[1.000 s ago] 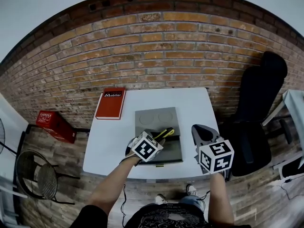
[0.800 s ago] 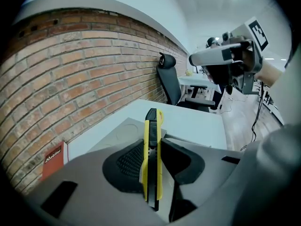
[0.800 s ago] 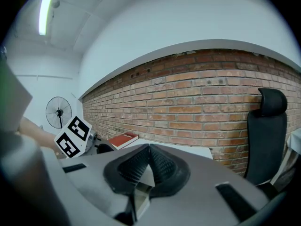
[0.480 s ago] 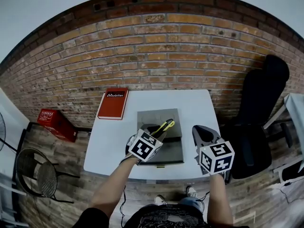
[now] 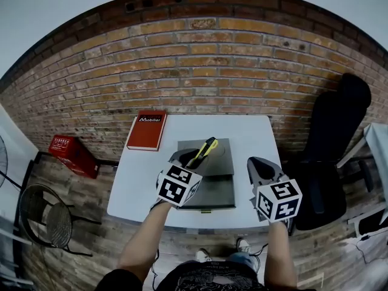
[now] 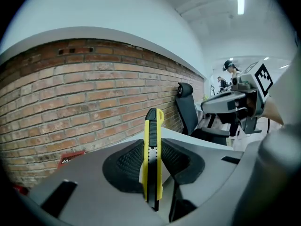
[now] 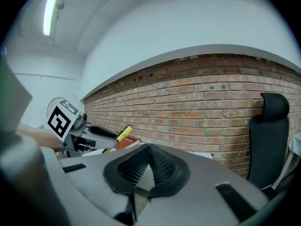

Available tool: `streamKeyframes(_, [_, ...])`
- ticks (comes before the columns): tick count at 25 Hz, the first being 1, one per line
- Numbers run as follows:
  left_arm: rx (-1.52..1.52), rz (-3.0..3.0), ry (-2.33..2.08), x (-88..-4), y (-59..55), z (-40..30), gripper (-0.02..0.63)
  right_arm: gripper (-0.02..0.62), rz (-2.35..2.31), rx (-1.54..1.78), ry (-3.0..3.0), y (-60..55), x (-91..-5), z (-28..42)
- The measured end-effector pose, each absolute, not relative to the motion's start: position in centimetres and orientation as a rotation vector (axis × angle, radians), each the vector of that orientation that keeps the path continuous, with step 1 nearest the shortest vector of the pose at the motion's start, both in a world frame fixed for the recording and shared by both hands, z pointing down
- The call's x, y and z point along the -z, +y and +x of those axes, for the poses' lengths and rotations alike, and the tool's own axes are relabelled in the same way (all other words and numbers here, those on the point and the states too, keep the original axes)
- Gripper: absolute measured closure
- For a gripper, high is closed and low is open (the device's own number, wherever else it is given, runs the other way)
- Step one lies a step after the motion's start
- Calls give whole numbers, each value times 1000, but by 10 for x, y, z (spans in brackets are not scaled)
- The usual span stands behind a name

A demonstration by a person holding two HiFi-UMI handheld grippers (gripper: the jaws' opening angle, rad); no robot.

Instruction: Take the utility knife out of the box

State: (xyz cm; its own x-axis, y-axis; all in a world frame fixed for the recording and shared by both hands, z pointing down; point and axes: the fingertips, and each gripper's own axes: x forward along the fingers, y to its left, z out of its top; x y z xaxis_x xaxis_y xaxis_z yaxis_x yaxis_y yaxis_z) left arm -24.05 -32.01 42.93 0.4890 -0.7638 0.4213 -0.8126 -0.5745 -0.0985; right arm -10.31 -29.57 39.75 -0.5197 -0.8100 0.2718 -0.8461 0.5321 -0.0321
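A yellow and black utility knife (image 5: 205, 150) is clamped between the pads of my left gripper (image 5: 193, 156) and pokes out past the fingertips. It hangs in the air above the open grey box (image 5: 212, 193) on the white table (image 5: 136, 187). In the left gripper view the knife (image 6: 153, 159) stands upright between the jaws of that gripper (image 6: 153, 173). My right gripper (image 5: 262, 165) hovers to the right of the box with its pads together and nothing in them. The right gripper view shows those closed pads (image 7: 148, 166), with the left gripper's fingers (image 7: 96, 132) and the knife (image 7: 121, 134) off to the left.
A red book (image 5: 147, 131) lies at the table's far left corner. The box's grey lid (image 5: 219, 157) lies behind the box. A brick wall runs behind the table. A black office chair (image 5: 330, 144) stands to the right, a red crate (image 5: 71, 155) and a wire stool (image 5: 42, 223) to the left.
My left gripper has risen from the box with the knife in it and tilted it toward the wall. The right gripper has stayed put.
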Motion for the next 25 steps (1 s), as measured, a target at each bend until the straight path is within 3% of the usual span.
streamKeyframes(8, [-474, 2580, -1582, -388, -314, -278, 477, 577, 1399, -200, -2577, -297, -386, -111])
streamKeyframes(25, [-215, 2414, -1793, -382, -277, -340, 477, 577, 1439, -108, -2604, -293, -371, -118])
